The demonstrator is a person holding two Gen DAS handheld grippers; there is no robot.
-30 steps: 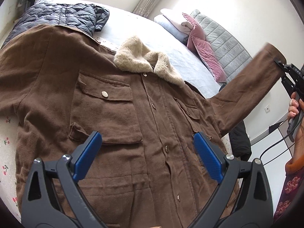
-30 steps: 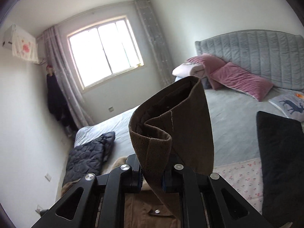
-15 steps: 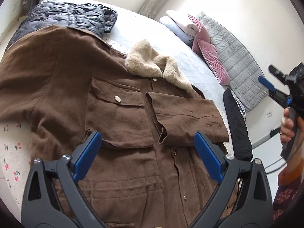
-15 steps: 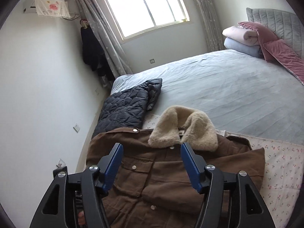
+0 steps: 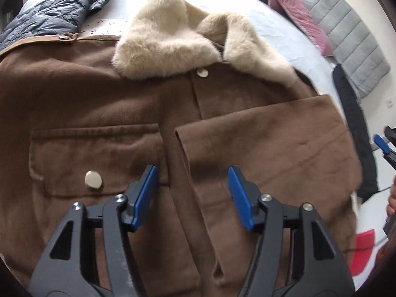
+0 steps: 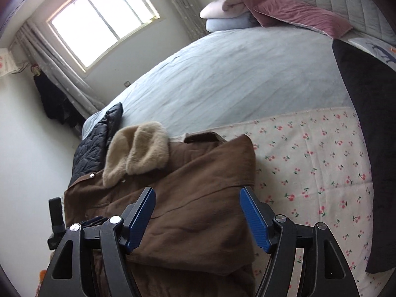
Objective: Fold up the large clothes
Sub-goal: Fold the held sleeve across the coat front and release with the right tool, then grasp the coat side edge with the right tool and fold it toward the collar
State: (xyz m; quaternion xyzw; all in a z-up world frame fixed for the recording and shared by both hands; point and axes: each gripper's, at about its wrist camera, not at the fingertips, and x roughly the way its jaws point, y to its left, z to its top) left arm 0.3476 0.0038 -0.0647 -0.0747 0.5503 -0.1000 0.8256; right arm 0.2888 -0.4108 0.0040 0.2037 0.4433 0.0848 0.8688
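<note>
A brown coat [image 5: 99, 113] with a cream fur collar [image 5: 173, 37] lies front up on the bed. Its right sleeve [image 5: 267, 143] is folded flat across the chest. My left gripper [image 5: 193, 195] is open and empty, low over the coat's button line at the sleeve cuff. My right gripper [image 6: 198, 215] is open and empty above the folded sleeve [image 6: 203, 193] at the coat's right side; the coat [image 6: 104, 198] and collar [image 6: 138, 148] show beyond it. The right gripper's blue pads [image 5: 380, 143] show at the right edge of the left wrist view.
A dark quilted jacket [image 5: 54, 12] lies beyond the coat's left shoulder. A black garment [image 6: 366, 123] lies at the bed's right. Pink pillows [image 6: 284, 10] and a grey headboard [image 5: 346, 32] stand at the far end. A cherry-print sheet [image 6: 316, 153] lies under the coat.
My right gripper let go of the sleeve, which now lies folded across the chest. My left gripper moved down and forward, close over the coat's front.
</note>
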